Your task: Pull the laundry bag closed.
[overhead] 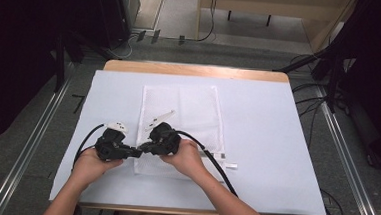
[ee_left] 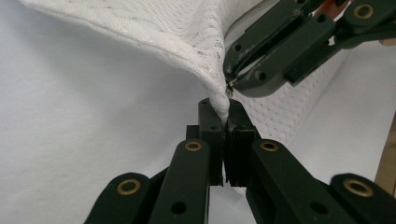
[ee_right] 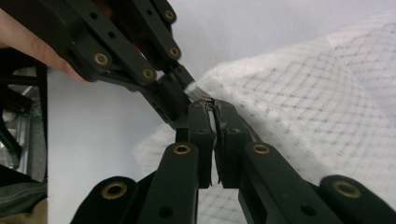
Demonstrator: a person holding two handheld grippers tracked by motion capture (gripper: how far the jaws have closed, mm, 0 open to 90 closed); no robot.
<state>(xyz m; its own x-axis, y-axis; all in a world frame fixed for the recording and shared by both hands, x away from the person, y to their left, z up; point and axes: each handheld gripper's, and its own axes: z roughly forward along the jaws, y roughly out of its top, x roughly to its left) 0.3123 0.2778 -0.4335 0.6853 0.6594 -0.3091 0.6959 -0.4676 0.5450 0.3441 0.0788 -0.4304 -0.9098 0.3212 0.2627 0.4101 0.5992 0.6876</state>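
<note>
Two grippers were at work on one white mesh bag: our left gripper (ee_left: pixel 227 122) was clenched on a pinched-up fold at the bag's near left edge, and our right gripper (ee_right: pixel 214 110) was clamped just beside it on what looked like a small metal zipper pull, so we judged the bag gripped but the zip hardly run yet, most of its travel left. Outward from them the mesh bag (overhead: pixel 185 114) lay flat on the white-covered bench (overhead: pixel 257 136), and we counted one bag, one bench cover and two small white tags by the bag's right edge.
</note>
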